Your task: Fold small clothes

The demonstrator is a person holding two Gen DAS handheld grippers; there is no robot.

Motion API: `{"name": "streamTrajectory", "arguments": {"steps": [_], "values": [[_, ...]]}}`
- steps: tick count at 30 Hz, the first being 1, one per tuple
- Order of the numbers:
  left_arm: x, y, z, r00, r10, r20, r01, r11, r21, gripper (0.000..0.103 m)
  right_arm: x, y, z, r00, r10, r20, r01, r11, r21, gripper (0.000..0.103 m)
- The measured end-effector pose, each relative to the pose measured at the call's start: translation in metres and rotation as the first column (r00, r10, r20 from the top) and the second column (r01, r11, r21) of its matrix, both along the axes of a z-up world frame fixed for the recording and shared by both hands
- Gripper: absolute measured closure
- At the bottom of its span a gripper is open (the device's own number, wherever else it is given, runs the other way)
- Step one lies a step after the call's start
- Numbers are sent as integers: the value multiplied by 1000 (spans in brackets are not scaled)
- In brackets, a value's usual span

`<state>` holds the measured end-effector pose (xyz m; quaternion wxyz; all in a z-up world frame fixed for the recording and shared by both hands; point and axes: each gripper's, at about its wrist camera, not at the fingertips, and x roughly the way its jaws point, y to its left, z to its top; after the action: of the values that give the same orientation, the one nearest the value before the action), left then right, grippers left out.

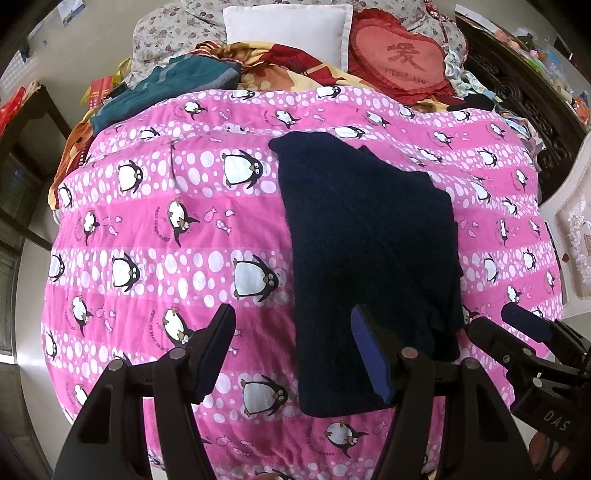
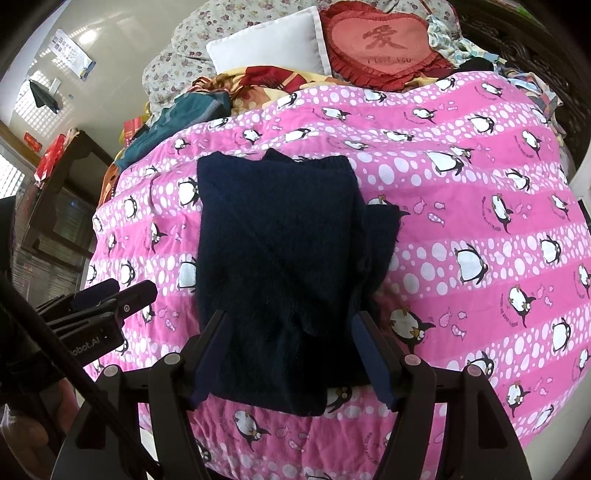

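A dark navy knitted garment (image 1: 369, 240) lies flat and folded into a long strip on the pink penguin quilt (image 1: 166, 221). My left gripper (image 1: 293, 354) hangs open above the quilt. Its right finger (image 1: 369, 362) is over the garment's near left edge, and nothing is pinched. In the right wrist view the same garment (image 2: 277, 240) runs away from me. My right gripper (image 2: 291, 356) is open above its near end, one finger on each side, without pressing it. Each gripper also shows in the other's view: the right gripper (image 1: 506, 328) and the left gripper (image 2: 118, 293).
At the far end of the bed lie a white pillow (image 1: 288, 29), a red heart cushion (image 1: 399, 59), floral bedding (image 1: 166, 37) and a teal cloth (image 1: 177, 85). Dark wooden furniture (image 2: 62, 206) stands to the left, and a carved dark headboard (image 1: 524, 96) to the right.
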<state>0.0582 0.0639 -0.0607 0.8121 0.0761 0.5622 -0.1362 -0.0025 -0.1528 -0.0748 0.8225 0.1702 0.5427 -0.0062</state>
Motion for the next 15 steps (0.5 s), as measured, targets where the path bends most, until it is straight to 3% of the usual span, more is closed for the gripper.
{"name": "streamTrajectory", "arguments": {"steps": [15], "values": [[2,-2,-2,1000,-9,1,9,999,-32,39,1,0,-4,1000,-1,-8,1,1000,6,29]]}}
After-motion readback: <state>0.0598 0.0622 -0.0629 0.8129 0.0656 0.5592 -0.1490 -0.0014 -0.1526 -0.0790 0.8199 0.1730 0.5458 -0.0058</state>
